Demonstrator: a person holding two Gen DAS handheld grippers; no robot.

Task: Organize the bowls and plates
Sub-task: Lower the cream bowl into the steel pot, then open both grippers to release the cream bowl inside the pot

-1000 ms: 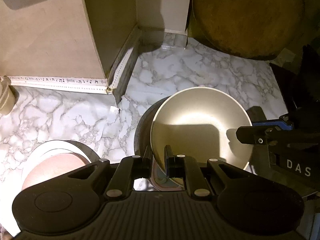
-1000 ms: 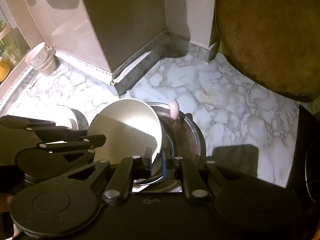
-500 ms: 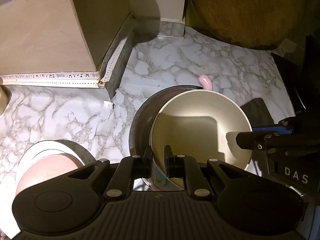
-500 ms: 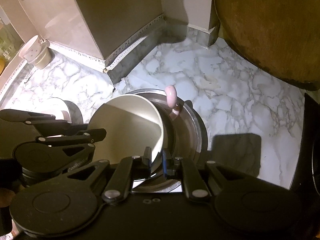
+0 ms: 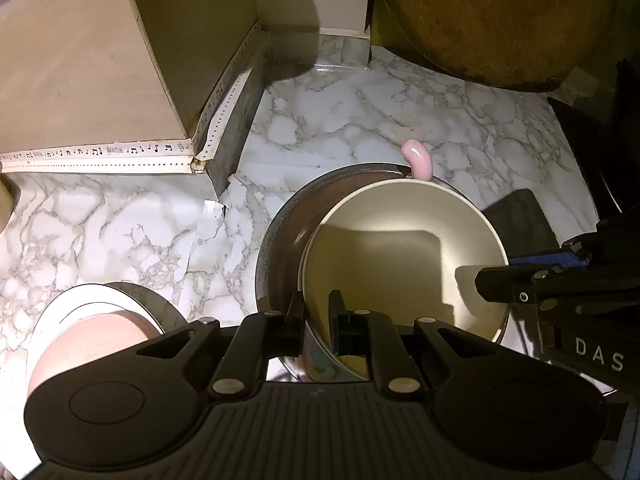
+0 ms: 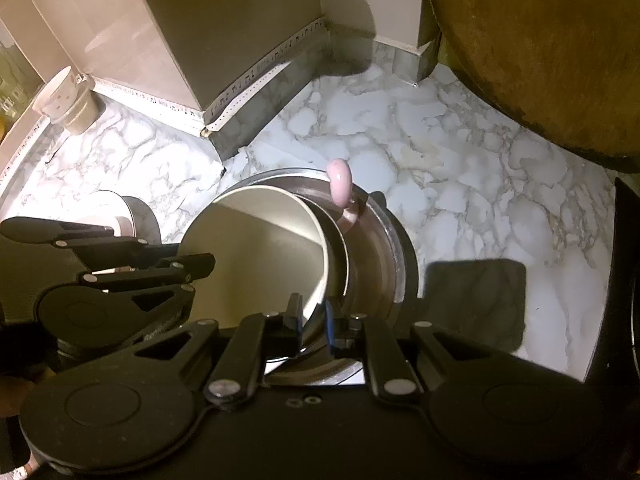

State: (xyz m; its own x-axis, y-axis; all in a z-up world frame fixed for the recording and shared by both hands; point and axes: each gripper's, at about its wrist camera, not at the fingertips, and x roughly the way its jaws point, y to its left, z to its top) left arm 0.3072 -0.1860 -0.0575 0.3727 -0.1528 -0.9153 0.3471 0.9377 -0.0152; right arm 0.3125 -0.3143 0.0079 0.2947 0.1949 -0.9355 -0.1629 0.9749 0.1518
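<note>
**Cream bowl going into the steel dish, both grippers on its rim**

The job looks partway through. The cream bowl [image 5: 404, 264] hangs tilted over the wide steel dish [image 6: 384, 264] on the marble surface [image 5: 360, 120], its lower edge already inside the dish, though I cannot tell whether it has touched bottom. The left gripper [image 5: 318, 320] is clamped on the near rim, one finger inside the bowl and one outside. The right gripper [image 6: 314, 322] pinches the rim on the opposite side in the same way. Setting the bowl down and letting go is, I'd judge, what remains of this step.

The bowl itself is empty. In the steel dish, a pink handle [image 6: 340, 186] sticks up past the far rim, seemingly from a pink cup beneath the bowl; most of it is hidden. To the left, a second stack sits apart on the surface: a pink bowl [image 5: 88, 344] resting on a white plate [image 5: 80, 294]. A small white cup [image 6: 66, 98] stands by the wall, not yet gathered.
</note>
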